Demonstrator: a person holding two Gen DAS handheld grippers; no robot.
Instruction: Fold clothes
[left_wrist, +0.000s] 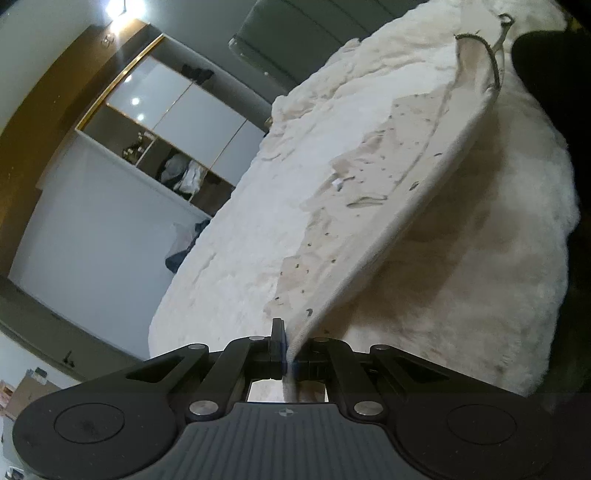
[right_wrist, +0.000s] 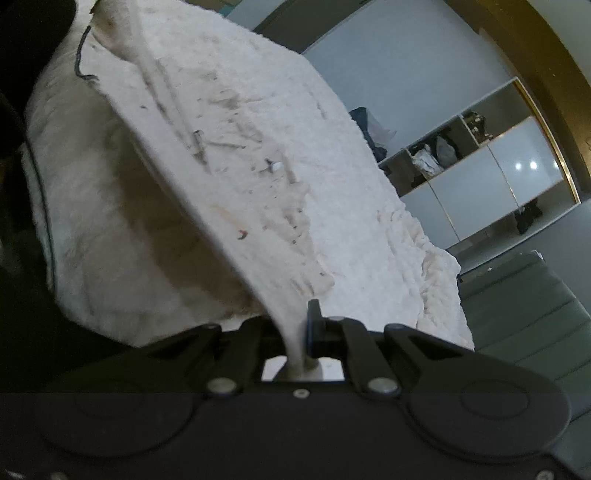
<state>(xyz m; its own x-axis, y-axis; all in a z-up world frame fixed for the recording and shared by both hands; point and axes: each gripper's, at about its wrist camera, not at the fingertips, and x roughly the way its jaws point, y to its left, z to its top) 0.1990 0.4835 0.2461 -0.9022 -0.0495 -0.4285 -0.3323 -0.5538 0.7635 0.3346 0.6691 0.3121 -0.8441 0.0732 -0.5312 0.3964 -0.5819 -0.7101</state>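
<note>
Above a fluffy white blanket covering the bed, one cream garment with small dark specks hangs stretched between two grippers: the left gripper has its fingers closed on one end of the hem, the right gripper pinches the other. Its taut lifted edge runs clear of the blanket, shadowed open space beneath. Beyond the bed's far edge stand one wardrobe and one grey headboard.

Dim, blurry fisheye frames; a ceiling lamp glares, edges warp and darken.
</note>
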